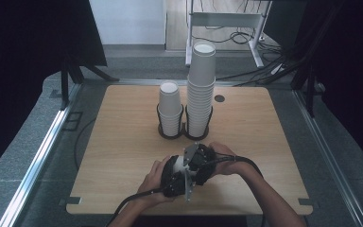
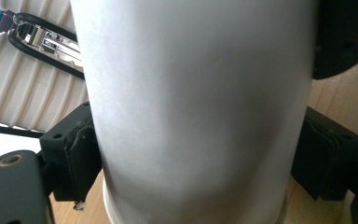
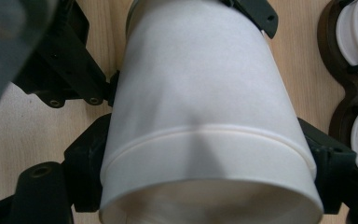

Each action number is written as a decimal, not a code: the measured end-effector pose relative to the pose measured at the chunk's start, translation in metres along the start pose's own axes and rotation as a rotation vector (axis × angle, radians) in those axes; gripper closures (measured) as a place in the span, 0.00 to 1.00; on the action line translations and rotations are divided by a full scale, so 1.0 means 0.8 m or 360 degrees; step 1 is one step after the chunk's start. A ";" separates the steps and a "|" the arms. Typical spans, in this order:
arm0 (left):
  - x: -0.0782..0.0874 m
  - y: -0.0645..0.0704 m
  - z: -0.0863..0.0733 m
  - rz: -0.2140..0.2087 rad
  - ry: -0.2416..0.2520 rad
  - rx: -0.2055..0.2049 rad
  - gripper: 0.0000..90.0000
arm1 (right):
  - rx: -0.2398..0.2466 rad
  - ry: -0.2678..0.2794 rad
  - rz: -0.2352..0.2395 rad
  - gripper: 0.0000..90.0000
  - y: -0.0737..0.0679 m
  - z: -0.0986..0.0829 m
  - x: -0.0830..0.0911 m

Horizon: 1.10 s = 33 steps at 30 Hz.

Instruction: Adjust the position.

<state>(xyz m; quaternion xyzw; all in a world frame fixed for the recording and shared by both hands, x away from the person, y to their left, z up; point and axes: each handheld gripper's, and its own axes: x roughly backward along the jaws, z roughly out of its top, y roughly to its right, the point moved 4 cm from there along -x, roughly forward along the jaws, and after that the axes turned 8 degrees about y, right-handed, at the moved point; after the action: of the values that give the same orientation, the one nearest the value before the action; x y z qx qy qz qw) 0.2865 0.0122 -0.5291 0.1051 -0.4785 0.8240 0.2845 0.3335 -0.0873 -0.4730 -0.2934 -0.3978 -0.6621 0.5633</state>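
Low in the centre of the high view I have both hands together over the pale wooden table [image 1: 123, 142]; my left gripper [image 2: 193, 158] is clamped on a white paper cup [image 2: 196, 107], and my right gripper [image 3: 205, 158] is clamped on another white paper cup nested with it [image 3: 200, 93]; two stacks of white cups [image 1: 201, 90] stand above them in the frame
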 end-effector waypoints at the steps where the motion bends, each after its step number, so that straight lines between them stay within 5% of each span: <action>1: -0.001 0.002 0.001 0.0004 0.0030 0.0040 0.15 | -0.0004 -0.0004 0.0007 0.22 0.001 -0.001 0.000; 11: -0.001 0.000 0.003 -0.0001 0.0023 0.0051 0.13 | -0.0042 0.0004 0.0056 0.25 0.007 -0.004 0.003; 16: 0.001 -0.002 0.004 -0.0011 0.0039 0.0094 0.02 | -0.0103 0.0102 0.0073 0.25 0.010 -0.008 0.003; 25: 0.003 -0.004 0.003 -0.0009 0.0048 0.0074 0.00 | -0.0138 0.0177 0.0072 0.25 0.011 -0.017 0.005; 30: 0.006 -0.009 0.006 0.0010 0.0120 0.0175 0.00 | -0.0202 0.0287 0.0067 0.25 0.014 -0.027 0.012; 33: 0.009 -0.012 0.006 0.0028 0.0138 0.0169 0.00 | -0.0213 0.0301 0.0054 0.25 0.014 -0.031 0.011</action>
<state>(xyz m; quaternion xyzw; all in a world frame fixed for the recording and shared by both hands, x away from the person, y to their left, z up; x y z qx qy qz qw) 0.2854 0.0142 -0.5162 0.0800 -0.4223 0.8545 0.2918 0.3441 -0.1138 -0.4760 -0.2733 -0.2927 -0.7023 0.5886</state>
